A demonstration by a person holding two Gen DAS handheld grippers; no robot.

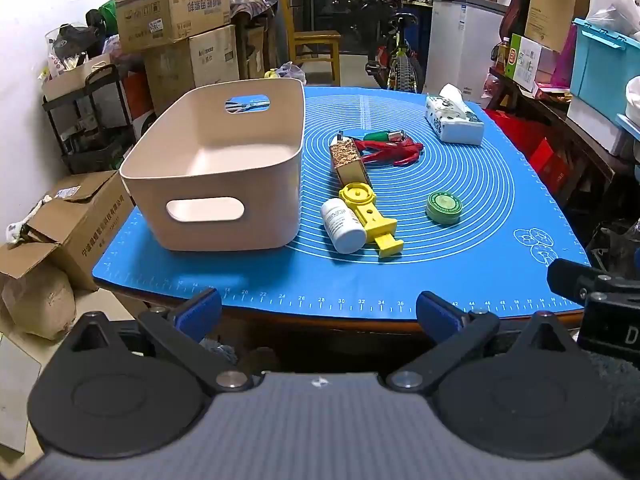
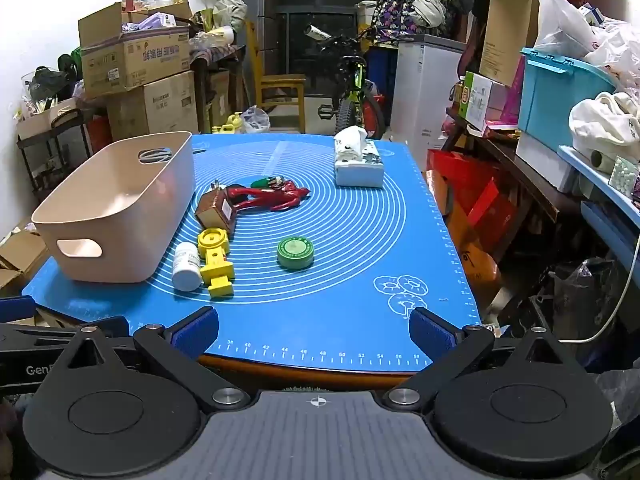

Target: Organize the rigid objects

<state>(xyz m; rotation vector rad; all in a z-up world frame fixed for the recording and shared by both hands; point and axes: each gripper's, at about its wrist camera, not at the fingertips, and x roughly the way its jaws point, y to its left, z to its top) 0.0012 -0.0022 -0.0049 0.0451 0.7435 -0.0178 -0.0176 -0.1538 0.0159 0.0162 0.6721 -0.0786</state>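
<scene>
An empty beige bin [image 1: 216, 168] [image 2: 120, 208] with handle cut-outs stands on the left of the blue mat [image 1: 460, 256] [image 2: 340, 300]. To its right lie a white pill bottle [image 1: 344, 225] [image 2: 186, 266], a yellow plastic part [image 1: 374, 218] [image 2: 216, 262], a brown patterned box [image 1: 349, 160] [image 2: 214, 210], a red figure [image 1: 390, 151] [image 2: 272, 197], a green-handled item [image 1: 382, 135] [image 2: 267, 181] and a green round tin [image 1: 444, 207] [image 2: 295, 253]. My left gripper [image 1: 318, 314] and my right gripper [image 2: 314, 330] both stand open and empty at the mat's near edge.
A tissue box [image 1: 454, 120] [image 2: 358, 162] sits at the mat's far right. Scissors [image 1: 246, 105] show through the bin's far handle hole. Cardboard boxes [image 1: 52, 220] lie left of the table; a cluttered shelf [image 2: 560, 152] stands right. A chair and a bicycle [image 2: 352, 92] stand behind.
</scene>
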